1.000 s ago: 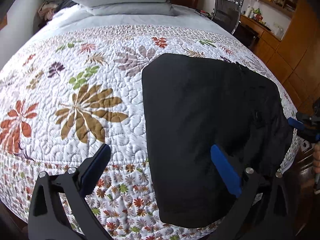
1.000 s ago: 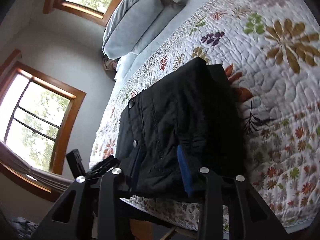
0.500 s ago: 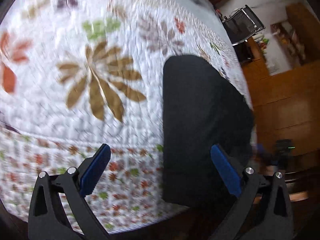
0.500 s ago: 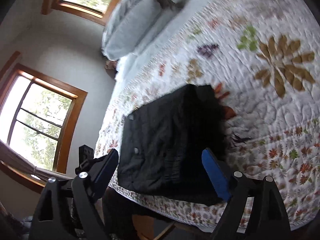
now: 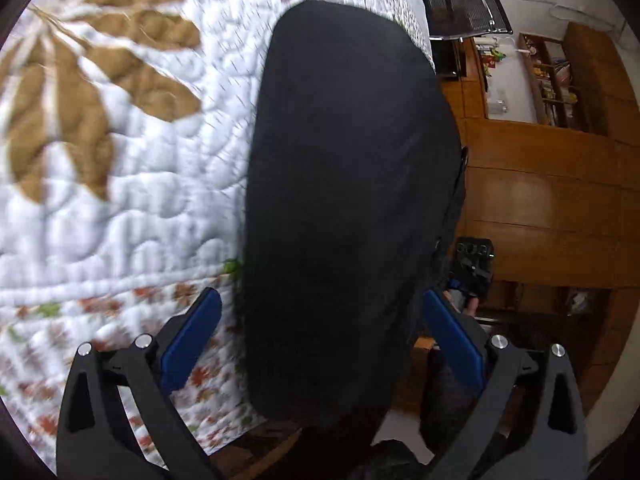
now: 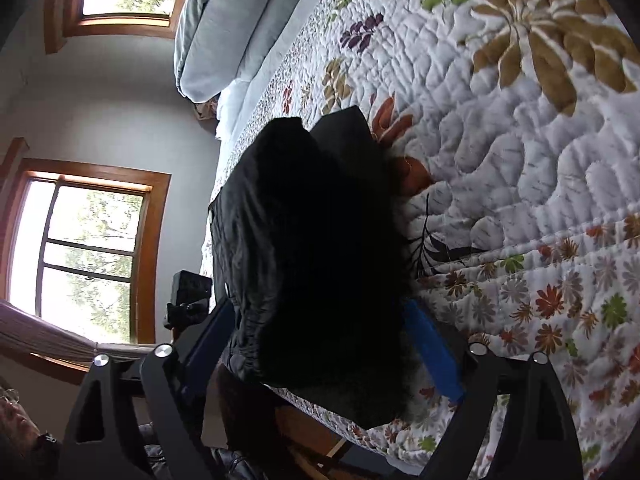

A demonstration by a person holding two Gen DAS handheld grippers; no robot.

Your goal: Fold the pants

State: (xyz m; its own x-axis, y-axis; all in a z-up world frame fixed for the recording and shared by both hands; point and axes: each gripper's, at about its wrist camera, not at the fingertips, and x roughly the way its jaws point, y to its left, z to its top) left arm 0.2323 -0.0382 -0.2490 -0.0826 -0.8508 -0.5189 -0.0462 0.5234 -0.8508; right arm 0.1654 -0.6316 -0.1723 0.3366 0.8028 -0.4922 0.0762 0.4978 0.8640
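Bedroom setup: big bed with a white quilt (image 5: 132, 184) covered in leaf and flower prints, brown leaves being the loudest bit, and smaller orange and green flowers running along the border near the edge. Folded black pants (image 5: 348, 200) sit on the quilt right at the near edge of the bed, a compact dark bundle that's pretty much featureless from the left wrist view. From the right wrist view you can make out some shiny wrinkled fabric, what looks like a gathered waistband on the lower left side and a couple of small pale snaps along that side. Left gripper (image 5: 322, 332) has its jaws spread wide, one blue pad on each side of the bundle's near end, and it's not pinching anything that I can see. Right gripper (image 6: 320, 340) is also splayed wide around the pants from its side, the right blue pad clear against the quilt, the left one mostly tucked behind the fabric. Grey pillows (image 6: 224, 28) are stacked at the head of the bed, wood-framed windows (image 6: 84, 248) behind, and wooden cabinets (image 5: 552, 200) plus a dark chair (image 5: 464, 8) on the other side of the room.
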